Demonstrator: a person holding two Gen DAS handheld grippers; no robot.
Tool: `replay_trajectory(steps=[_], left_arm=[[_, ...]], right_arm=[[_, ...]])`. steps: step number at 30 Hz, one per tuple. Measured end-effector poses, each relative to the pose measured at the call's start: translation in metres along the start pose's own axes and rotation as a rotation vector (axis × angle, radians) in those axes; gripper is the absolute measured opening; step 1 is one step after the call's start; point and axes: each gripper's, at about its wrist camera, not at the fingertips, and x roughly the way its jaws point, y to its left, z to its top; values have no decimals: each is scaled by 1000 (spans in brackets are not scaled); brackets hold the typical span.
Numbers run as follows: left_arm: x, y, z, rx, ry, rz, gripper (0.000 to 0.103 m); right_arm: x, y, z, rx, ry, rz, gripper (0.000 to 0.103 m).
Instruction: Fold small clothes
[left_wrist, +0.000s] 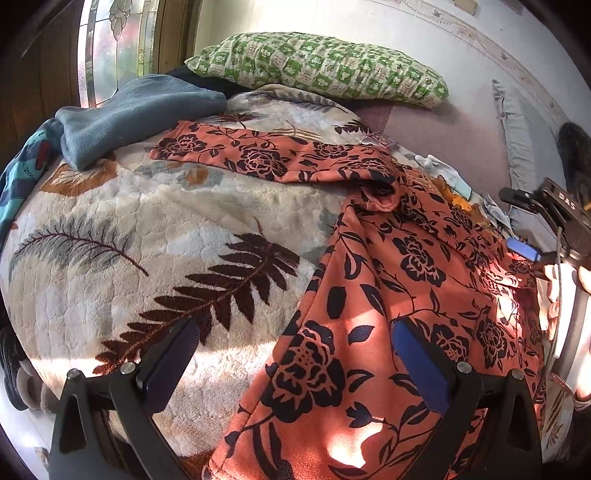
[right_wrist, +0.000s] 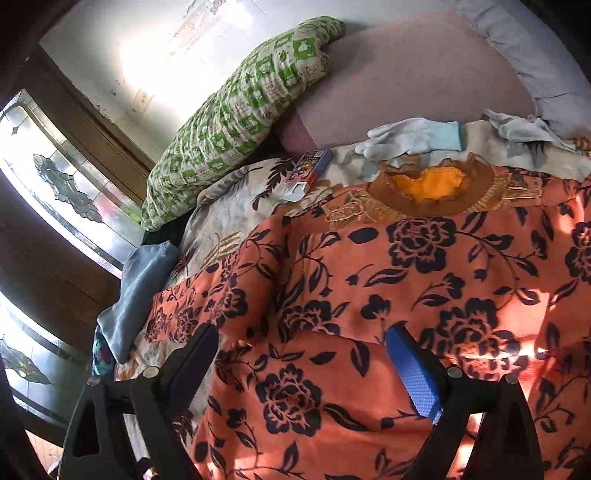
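The orange floral garment (left_wrist: 406, 295) lies spread on the leaf-patterned blanket (left_wrist: 147, 240), one sleeve stretched out towards the blue fleece (left_wrist: 140, 110); the left gripper (left_wrist: 291, 354) hovers over its hem, jaws spread wide, pinching nothing; the right gripper (right_wrist: 303, 365) hangs above the garment's body, jaws likewise apart and empty; a green pillow (right_wrist: 236, 110) and a white glove (right_wrist: 406, 138) lie beyond the collar

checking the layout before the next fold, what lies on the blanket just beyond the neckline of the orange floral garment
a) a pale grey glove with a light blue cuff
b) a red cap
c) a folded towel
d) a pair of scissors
a, the right wrist view shows a pale grey glove with a light blue cuff lying flat past the brown collar of the orange floral garment.
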Motion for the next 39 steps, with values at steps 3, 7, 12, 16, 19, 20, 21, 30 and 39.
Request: replay_trajectory(steps=[3,7,12,16,19,20,21,30,39], left_arm=[[2,-13,2,43,7,-17,103],[3,-23,15,58,10,-37,103],[8,-16,52,18,1,-75,103],[32,23,97,-128,9,-89,103],[61,75,129,-354,7,-104,103],[72,93,137,-425,16,-102,103],[84,109,146,-481,32,-95,103],[137,183,174,-738,20,-101,103],[152,183,187,-706,111,-21,4]], right_arm=[[-54,-42,17,85,-67,-5,95],[-107,-123,41,277,-210,29,95],[-76,-238,30,574,-41,-45,96],[-120,-214,39,481,-211,151,96],[-105,-209,43,369,-171,95,97],[-81,-221,40,384,-55,6,96],[-63,-233,32,418,12,-19,95],[-67,-216,31,313,-40,-22,96],[-61,-215,30,294,-14,-64,96]])
